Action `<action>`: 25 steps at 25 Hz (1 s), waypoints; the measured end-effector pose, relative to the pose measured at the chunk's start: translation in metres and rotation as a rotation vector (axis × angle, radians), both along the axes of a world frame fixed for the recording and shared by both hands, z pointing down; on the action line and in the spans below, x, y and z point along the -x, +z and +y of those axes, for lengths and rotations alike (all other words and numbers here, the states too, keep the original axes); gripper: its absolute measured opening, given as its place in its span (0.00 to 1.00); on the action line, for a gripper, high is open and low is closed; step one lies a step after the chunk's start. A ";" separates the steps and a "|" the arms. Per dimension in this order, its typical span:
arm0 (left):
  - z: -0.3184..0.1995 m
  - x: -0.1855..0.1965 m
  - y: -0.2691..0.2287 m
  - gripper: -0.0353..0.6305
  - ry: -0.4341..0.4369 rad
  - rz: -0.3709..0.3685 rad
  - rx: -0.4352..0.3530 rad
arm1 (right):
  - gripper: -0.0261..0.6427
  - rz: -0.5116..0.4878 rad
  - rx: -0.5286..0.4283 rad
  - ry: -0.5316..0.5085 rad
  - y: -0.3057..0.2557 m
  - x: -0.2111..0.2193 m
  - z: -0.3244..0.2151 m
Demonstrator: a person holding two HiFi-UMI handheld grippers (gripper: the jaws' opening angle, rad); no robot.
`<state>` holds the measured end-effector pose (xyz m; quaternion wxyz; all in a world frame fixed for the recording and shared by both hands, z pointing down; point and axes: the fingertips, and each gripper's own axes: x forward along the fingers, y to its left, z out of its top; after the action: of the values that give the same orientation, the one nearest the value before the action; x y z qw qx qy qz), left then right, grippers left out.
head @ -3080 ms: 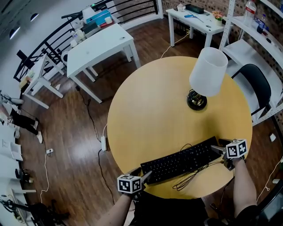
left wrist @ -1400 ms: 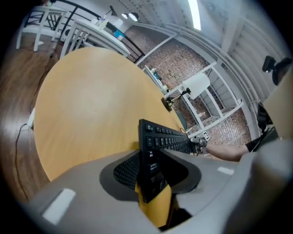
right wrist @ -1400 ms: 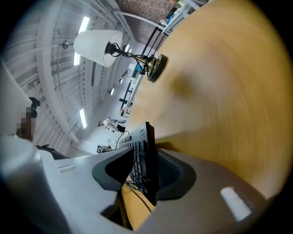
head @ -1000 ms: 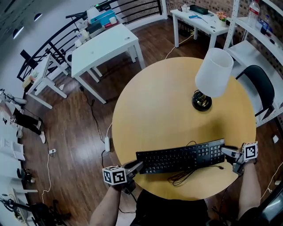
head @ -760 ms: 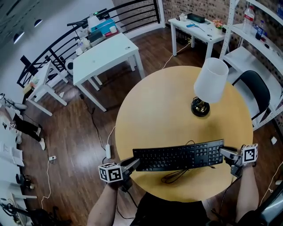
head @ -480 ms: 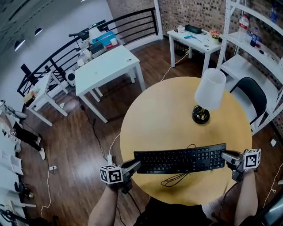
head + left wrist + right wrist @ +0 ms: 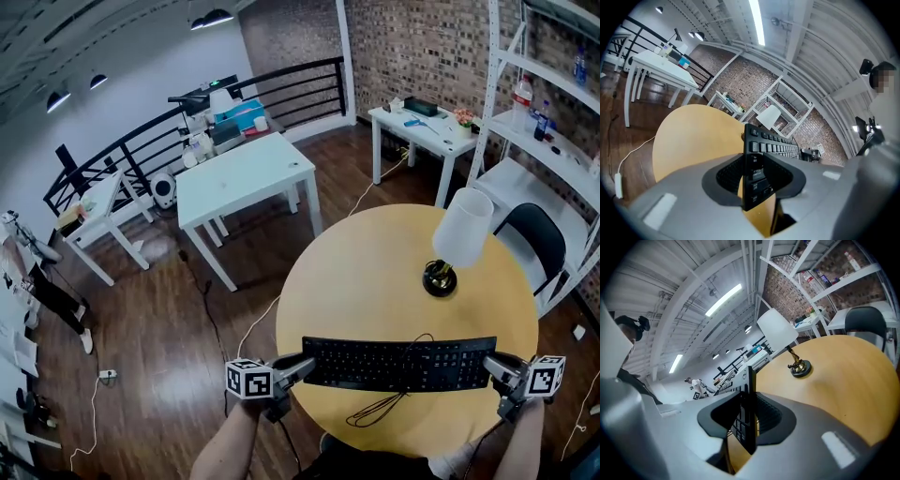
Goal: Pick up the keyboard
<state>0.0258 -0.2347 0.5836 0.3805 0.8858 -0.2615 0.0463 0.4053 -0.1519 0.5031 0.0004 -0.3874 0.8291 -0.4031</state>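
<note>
A black keyboard (image 7: 398, 364) hangs level above the round wooden table (image 7: 375, 272), held at both short ends. My left gripper (image 7: 298, 367) is shut on its left end, and the left gripper view shows that end (image 7: 753, 171) pinched between the jaws. My right gripper (image 7: 497, 367) is shut on the right end; there the keyboard's edge (image 7: 748, 416) stands between the jaws. Its black cable (image 7: 380, 409) dangles in loops below, over the table's near edge.
A lamp with a white shade (image 7: 461, 229) and dark base (image 7: 439, 279) stands on the table's far right. Beyond the table are a white desk (image 7: 246, 173), a black chair (image 7: 531, 239) and white shelving (image 7: 539, 75) at the right.
Both grippers have lifted the keyboard up off the table. The head view has tilted up, showing more of the room beyond.
</note>
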 end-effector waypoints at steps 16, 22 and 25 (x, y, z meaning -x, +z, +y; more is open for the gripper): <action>-0.003 0.017 -0.020 0.26 0.021 0.038 -0.056 | 0.19 0.080 -0.091 0.029 -0.034 0.019 0.006; -0.008 0.032 -0.020 0.26 0.014 0.042 -0.056 | 0.18 0.061 -0.095 0.029 -0.030 0.035 0.001; -0.004 0.052 -0.030 0.26 -0.005 0.044 -0.072 | 0.18 0.072 -0.119 0.007 -0.034 0.054 -0.002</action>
<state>-0.0263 -0.2386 0.5533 0.3543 0.8991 -0.2567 0.0164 0.3509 -0.1539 0.4687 -0.0051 -0.4037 0.8498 -0.3388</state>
